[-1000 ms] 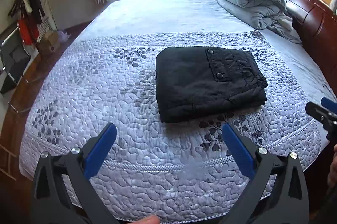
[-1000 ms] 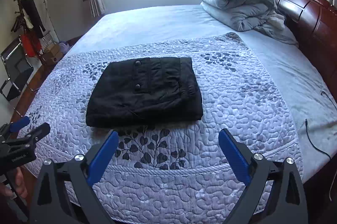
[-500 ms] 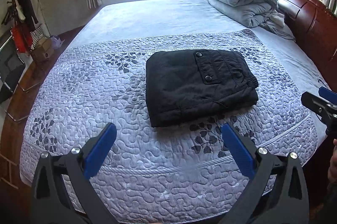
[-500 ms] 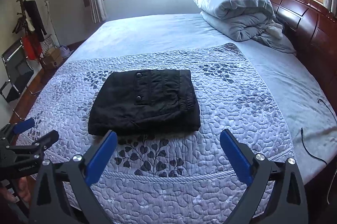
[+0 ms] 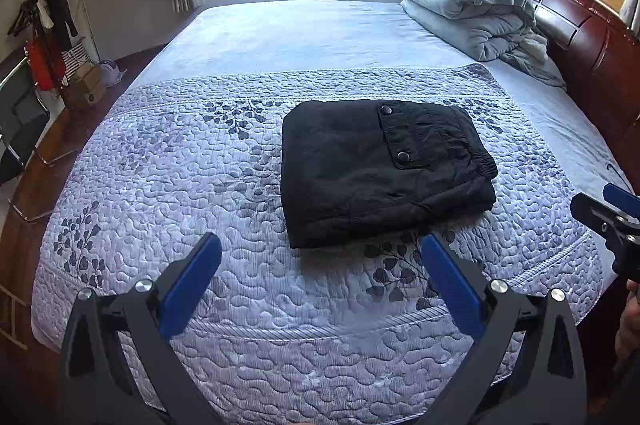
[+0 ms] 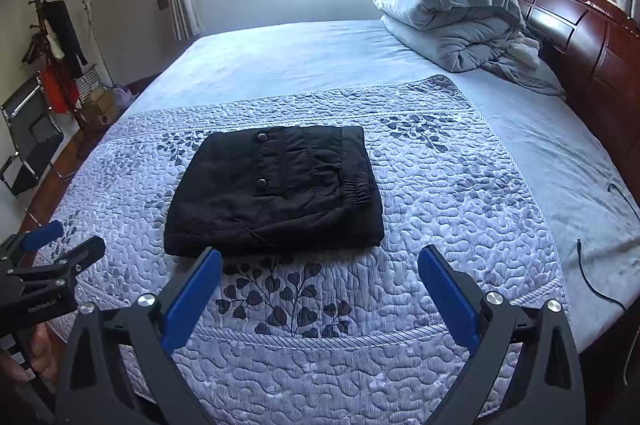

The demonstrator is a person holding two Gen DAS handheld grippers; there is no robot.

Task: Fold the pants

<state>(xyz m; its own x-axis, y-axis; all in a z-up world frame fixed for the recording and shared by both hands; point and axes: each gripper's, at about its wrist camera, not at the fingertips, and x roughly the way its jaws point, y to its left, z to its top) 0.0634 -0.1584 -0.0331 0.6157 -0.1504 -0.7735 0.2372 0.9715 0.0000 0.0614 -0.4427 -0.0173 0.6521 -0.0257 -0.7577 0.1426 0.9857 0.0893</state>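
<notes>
**Left wrist view: pants folded flat on quilt, both grippers released**

Left wrist view, your left gripper [image 5: 320, 259] hangs over the near edge of the bed, jaws spread wide, blue pads [image 5: 191, 287] bare, nothing between them. Your right gripper [image 6: 319, 259] is likewise released and empty; in the left view it is cut off at the right frame edge.

Pants [image 5: 384, 169]: black, matte woven cloth, folded to a thick rectangular stack. Flap pocket with two metal snaps on top; gathered elastic waistband at the right end. They lie mid-quilt, far of both grippers, touching neither.

Quilt [image 5: 160, 177]: pale lavender, stippled puffy stitching, dark leaf prints, corded border. Beyond it, a smooth light-blue sheet [image 6: 304, 57].

Far right: grey duvet [image 6: 444, 9] rolled in a soft bundle against a glossy dark-red wooden headboard [image 6: 592, 41]. Thin black cable [image 6: 596, 285] on the right, its lower end out of frame.

Room: wood-framed windows, blown out by daylight; coat rack [image 5: 48, 21] at left, items indistinct.
</notes>
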